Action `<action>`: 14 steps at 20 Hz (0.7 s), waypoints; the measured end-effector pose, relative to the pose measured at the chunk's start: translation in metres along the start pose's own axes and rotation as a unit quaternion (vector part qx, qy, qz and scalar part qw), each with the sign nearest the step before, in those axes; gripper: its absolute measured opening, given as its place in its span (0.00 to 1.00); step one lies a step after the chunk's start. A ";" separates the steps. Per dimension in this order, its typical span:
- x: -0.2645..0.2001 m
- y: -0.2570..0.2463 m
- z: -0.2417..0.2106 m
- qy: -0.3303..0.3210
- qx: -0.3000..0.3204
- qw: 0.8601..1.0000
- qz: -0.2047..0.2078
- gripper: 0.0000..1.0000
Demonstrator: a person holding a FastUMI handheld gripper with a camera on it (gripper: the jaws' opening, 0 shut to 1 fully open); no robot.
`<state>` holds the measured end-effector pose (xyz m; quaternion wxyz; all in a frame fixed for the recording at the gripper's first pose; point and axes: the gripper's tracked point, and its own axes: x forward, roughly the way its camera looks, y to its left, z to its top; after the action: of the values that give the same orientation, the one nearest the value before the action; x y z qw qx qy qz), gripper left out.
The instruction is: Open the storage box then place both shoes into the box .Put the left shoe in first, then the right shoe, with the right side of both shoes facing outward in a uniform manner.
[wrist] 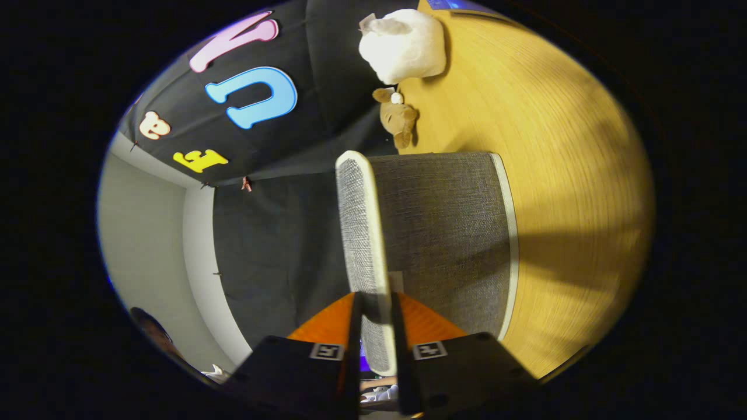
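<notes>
Tool [376, 315] clamped on lid [363, 233] edge, both fingers pressing its thin rim. Lid stood raised, swung up off box [449, 233], probably to free the opening for the shoes. Box sat on worktop [572, 204] just beyond fingers. Past it: brown plush toy [398, 118], then white bag [404, 44] by the wall.

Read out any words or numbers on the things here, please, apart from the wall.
Grey storage box and its lid: no writing.
Square markers on the gripper, whose jaws pinch the lid: coded patterns, not words.
Brown plush toy and white bundle: no readable text.
</notes>
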<state>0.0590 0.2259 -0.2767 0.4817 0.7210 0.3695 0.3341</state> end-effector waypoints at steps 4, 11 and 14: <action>0.001 0.006 -0.001 -0.014 -0.044 0.999 -0.019 0.06; 0.008 0.064 -0.002 -0.040 -0.096 0.994 -0.035 0.05; 0.027 0.098 -0.004 -0.040 -0.133 0.989 -0.045 0.05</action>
<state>0.0896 0.2247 -0.1801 0.6023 0.6457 0.3344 0.3294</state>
